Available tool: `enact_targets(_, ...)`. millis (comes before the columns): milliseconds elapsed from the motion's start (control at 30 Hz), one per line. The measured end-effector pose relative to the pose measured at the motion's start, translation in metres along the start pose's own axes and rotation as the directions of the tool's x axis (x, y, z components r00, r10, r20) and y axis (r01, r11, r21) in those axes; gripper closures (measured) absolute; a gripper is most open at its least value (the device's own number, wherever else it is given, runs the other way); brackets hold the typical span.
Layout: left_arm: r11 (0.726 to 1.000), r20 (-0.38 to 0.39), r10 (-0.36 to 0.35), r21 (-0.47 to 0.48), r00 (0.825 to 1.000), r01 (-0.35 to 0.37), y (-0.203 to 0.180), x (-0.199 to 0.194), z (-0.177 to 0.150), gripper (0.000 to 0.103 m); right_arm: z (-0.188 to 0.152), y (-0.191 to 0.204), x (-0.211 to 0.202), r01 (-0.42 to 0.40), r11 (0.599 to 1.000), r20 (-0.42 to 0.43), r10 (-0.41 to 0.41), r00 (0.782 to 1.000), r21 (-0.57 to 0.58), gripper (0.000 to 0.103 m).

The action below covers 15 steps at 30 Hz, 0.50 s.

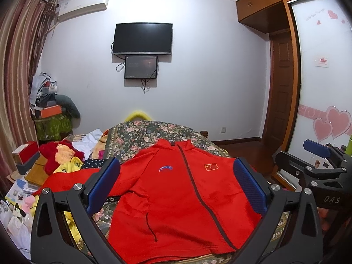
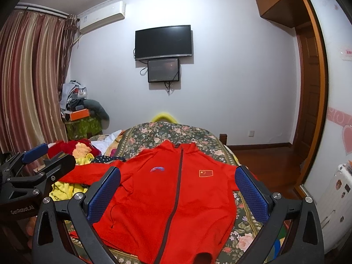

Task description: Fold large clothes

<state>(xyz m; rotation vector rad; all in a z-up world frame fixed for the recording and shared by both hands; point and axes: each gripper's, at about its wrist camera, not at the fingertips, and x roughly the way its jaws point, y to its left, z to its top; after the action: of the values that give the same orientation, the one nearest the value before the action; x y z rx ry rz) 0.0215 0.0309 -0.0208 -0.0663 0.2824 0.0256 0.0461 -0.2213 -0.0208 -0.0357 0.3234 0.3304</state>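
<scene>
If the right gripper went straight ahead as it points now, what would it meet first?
Most likely the red zip jacket spread on the floral bedspread; the open right gripper frames its chest. Depth is unclear.

- Red zip-front jacket [image 1: 176,198] is lying spread flat on the floral-patterned bedspread [image 1: 140,134], collar pointing toward the far wall.
- Heap of red and yellow clothes [image 1: 61,156] is sitting left of the jacket.
- Black wall-mounted television [image 1: 142,38] is hanging behind the bed, above a smaller dark screen [image 1: 141,67].
- Wooden wardrobe [image 1: 292,66] is standing to the right.
</scene>
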Motion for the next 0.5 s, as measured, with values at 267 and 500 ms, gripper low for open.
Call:
enact_targets(267,0.999,-0.014,0.029,-0.034,0.999,-0.03,0.034,0.032,-0.001,0.0,0.003,0.016,0.049,-0.022,1.0,-0.052,0.021,0.998,-0.017,0.0)
enact_targets(500,0.993,-0.08,0.107,-0.037,0.991,-0.11,0.084,0.071,-0.003,0.0,0.006,0.034,0.112,-0.035,0.998,-0.111,0.029,0.993,-0.049,0.0)
